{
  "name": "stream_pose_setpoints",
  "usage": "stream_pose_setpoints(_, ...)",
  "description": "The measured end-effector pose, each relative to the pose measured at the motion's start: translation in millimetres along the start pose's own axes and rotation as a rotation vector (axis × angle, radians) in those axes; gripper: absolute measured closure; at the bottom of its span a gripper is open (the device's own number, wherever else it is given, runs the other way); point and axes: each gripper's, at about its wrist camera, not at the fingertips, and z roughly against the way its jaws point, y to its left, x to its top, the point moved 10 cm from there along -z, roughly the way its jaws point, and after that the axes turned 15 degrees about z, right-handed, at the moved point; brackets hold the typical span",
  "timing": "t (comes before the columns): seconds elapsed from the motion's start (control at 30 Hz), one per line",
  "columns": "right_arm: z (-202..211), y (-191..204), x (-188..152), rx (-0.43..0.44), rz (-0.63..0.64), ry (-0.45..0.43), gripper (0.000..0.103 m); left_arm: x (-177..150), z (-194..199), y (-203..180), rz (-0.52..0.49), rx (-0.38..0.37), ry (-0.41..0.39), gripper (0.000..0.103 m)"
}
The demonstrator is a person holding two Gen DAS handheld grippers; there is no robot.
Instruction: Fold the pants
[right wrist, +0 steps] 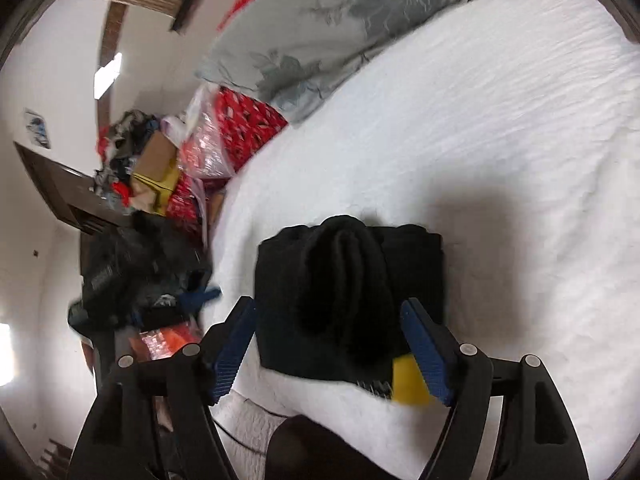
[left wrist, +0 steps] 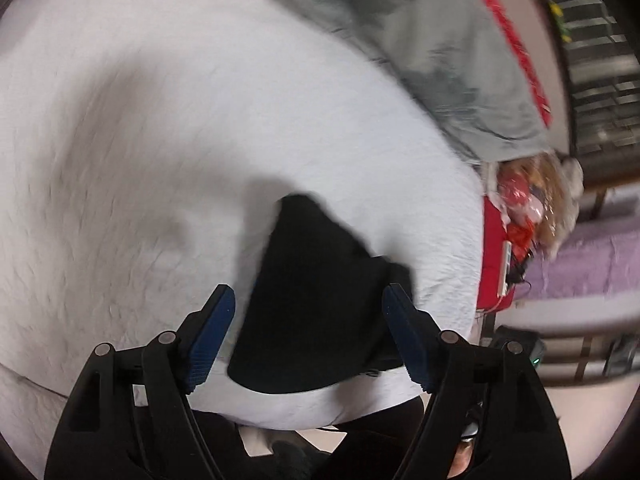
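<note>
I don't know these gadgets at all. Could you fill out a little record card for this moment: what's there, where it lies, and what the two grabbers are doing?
item: black pants, folded into a compact bundle
resting on: white bedcover, near its front edge
yellow tag: at the bundle's near edge
left gripper: fingers spread, holding nothing
right gripper: fingers spread, holding nothing
behind: grey floral quilt

A home bedroom: white-sheeted bed (right wrist: 460, 128), floral quilt (right wrist: 320, 20), cluttered bedside heap (right wrist: 160, 160).
</note>
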Motion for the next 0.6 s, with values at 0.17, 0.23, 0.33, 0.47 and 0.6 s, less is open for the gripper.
stream_pose_setpoints(0.17,-28.6,-6.5,0.0,-0.044,-0.02,0.058,0.024,-3.9,-24.3,6.2,-0.01,-0.015,0.005,0.027)
stream_pose_setpoints(0.23,-37.7,-7.4,-1.5,-0.062,0.003,0.081,0.024,-6.6,-36.7,6.6,-0.015,0.0,0.013,0.027)
stream_pose_setpoints(0.33,-42.8,-3.5,-5.2,-0.072,0.064,0.104,0.067,-20.8,-49.9,-0.4,0.006,-0.008,0.064,0.043)
stream_pose_setpoints(0.47,-21.7,-2.2,-8.4,-0.019,0.039,0.081,0.083,-34.9,-41.5,-14.6,-0.067,0.029,0.018,0.048)
stream_pose_setpoints(0.6,-15.6,-38.8,-26.6,-0.053,-0.035,0.083,0.082,-38.6,-60.0,-7.4,-0.122,0.139,0.001,0.048)
